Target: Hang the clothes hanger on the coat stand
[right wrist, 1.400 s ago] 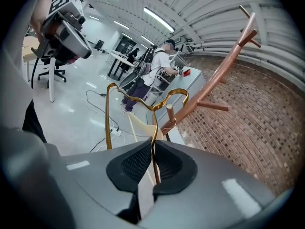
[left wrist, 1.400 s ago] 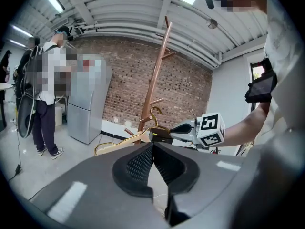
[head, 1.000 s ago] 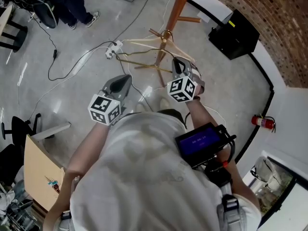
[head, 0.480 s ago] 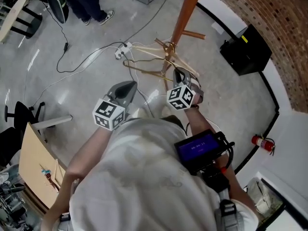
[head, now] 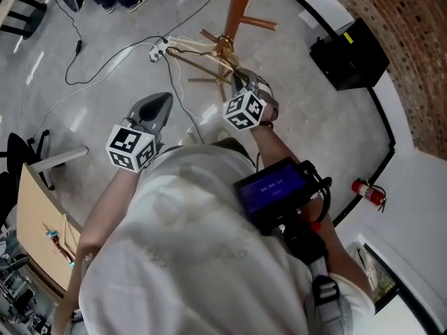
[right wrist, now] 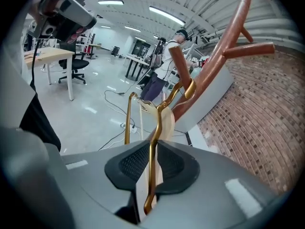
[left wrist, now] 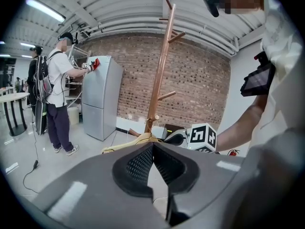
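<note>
The hanger [right wrist: 166,120] is seen at the upper middle of the head view, its hook apparently laid over a peg [right wrist: 177,61] of the stand [right wrist: 214,56] — hung, it seems. The right tongs [right wrist: 151,149] have just been opening; the gold wire lies loose between the pads, presumably so the peg takes the weight. The left tongs [left wrist: 152,146] are closed on nothing — not needed here.

left claw [left wrist: 152,145] closed, right claw [head: 241,82] just opening, hanger wire [right wrist: 153,128] between its jaws
</note>
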A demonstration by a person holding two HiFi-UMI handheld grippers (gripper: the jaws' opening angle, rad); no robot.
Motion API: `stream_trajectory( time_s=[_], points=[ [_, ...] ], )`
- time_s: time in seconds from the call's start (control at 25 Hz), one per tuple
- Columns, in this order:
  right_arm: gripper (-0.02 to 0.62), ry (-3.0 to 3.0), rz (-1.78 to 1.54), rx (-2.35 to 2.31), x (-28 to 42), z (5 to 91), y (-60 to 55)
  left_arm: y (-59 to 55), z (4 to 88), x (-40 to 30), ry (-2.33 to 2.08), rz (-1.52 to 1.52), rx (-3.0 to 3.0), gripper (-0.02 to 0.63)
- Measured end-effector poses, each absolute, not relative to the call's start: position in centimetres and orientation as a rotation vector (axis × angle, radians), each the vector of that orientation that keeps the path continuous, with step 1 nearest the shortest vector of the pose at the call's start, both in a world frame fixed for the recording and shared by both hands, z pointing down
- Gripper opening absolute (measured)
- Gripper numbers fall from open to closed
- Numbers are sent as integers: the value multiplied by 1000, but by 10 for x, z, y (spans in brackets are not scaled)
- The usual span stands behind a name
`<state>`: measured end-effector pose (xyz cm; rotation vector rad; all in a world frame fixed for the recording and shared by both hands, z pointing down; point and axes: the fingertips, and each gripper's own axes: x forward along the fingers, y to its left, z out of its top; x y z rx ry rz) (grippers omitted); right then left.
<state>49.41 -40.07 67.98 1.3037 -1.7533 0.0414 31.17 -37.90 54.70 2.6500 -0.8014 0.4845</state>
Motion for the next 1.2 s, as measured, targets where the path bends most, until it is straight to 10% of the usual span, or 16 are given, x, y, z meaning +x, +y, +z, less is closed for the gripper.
stream_trajectory(
  time_s=[0.88,1.2],
  points=[
    [182,-1922,-53,1243,483,655,-385,-339,562,316,-970,475,2568,2],
    [14,-2030,59,1340,483,625,-335,-318,564,295,-1032,473,2517,2]
  ],
)
